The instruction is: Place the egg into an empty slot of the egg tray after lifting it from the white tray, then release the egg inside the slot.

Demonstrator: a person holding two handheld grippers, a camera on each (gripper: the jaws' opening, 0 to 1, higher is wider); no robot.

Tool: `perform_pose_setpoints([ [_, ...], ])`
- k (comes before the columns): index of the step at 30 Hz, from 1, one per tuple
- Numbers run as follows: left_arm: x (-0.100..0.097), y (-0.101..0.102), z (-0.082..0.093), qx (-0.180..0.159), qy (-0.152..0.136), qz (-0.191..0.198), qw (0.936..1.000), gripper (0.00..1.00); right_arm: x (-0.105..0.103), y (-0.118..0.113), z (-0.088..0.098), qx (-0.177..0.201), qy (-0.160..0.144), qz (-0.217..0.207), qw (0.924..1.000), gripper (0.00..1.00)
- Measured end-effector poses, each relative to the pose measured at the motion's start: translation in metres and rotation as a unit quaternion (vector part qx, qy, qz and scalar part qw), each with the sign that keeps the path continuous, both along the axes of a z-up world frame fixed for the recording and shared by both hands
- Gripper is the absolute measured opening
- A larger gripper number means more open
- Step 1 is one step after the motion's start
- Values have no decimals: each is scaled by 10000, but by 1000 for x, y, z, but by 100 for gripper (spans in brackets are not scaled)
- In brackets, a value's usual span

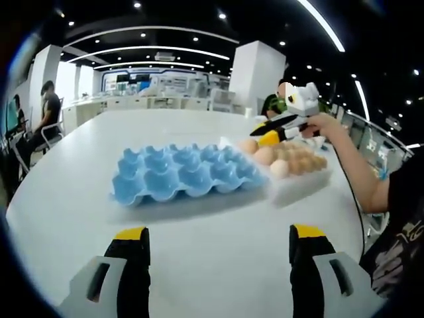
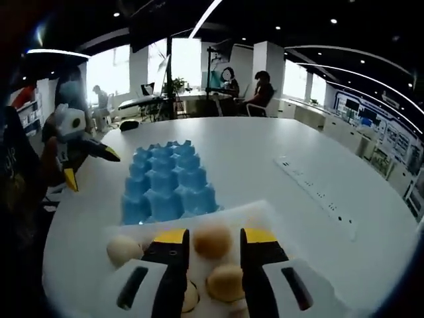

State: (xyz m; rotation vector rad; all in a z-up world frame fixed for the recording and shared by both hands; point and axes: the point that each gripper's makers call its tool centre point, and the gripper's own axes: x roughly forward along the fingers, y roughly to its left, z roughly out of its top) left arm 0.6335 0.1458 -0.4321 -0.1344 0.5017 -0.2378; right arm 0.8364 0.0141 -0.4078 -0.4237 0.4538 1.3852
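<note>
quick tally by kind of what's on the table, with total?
Blue egg tray: 1
White tray: 1
Eggs: 4 clear in the right gripper view; any more are too blurred to count
Power strip: 1
Total: 7

Office background
A long white power strip lies flat near the right edge of the round white table.
</note>
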Motion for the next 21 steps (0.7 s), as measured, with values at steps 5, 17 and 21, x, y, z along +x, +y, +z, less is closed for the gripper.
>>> perform_pose_setpoints([
  [5,2,0,-1,15,31,-30,10000,88,-4,1,-11,-400,-15,265,9988,30],
  [17,0,-10,-2,108,134,-27,9998,88,-2,5,-23,-534,12,425,9977,27],
  [21,6,-13,-6,93,189,-95,9997,88,-3,6,-23,-394,93,433,9982,27],
])
